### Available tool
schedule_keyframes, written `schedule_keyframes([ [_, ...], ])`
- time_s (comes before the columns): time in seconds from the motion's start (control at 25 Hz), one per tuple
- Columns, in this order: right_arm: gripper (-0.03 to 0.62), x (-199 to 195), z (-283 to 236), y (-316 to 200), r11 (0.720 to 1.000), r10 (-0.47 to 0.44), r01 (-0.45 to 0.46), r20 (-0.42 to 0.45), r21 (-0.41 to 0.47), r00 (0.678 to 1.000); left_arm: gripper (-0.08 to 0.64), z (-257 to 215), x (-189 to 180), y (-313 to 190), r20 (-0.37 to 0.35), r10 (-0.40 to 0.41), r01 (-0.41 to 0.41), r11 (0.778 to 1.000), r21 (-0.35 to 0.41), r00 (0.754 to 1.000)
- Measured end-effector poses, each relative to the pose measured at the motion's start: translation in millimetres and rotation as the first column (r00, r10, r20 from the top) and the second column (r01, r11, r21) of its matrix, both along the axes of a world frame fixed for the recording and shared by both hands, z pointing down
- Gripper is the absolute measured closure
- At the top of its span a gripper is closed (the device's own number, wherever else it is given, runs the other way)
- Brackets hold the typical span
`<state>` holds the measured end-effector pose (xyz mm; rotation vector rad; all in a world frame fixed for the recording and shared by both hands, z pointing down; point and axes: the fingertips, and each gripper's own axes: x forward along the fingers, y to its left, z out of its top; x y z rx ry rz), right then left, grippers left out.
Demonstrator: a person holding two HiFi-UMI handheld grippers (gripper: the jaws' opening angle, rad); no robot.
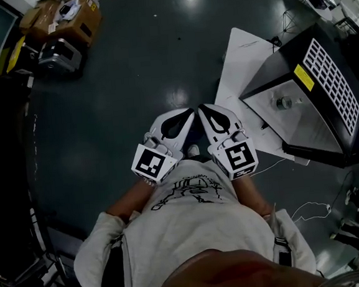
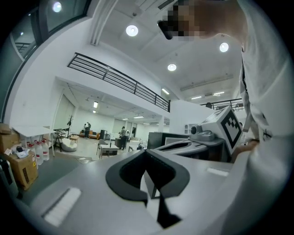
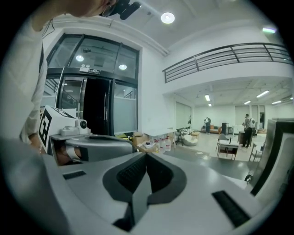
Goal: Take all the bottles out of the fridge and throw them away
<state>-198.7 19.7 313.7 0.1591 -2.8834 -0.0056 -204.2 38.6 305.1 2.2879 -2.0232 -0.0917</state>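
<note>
A bottle sits in the fridge, right of the person.

One left gripper, one right gripper, one fridge, one bottle.

A dark glossy floor with cardboard boxes at eleven o'clock lies below white walls, a railed balcony, round ceiling lights and dark-framed glass doors.

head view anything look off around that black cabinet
Nothing spilled or broken. A white board lies askew under the black cabinet, a loose cable trails beside it, and one small bottle sits alone on its grey panel.
</note>
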Motion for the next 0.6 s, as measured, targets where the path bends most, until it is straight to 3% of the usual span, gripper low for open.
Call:
schedule_keyframes([
  [0.12,0.580,4,0,1,1.000,0.026,-0.026,-0.001,-0.007,1.000,0.551,3,4,1,0.004,0.030,-0.029,0.999,-0.030,1.000],
  [0.28,0.580,13,-2,1,0.998,0.067,-0.067,-0.002,-0.007,0.998,0.551,-3,13,1,-0.004,0.078,-0.078,0.997,0.004,0.997],
  [0.6,0.581,57,-9,-13,0.985,0.173,-0.173,0.011,0.005,0.985,0.551,-8,52,-11,0.005,0.170,-0.170,0.985,0.001,0.985],
])
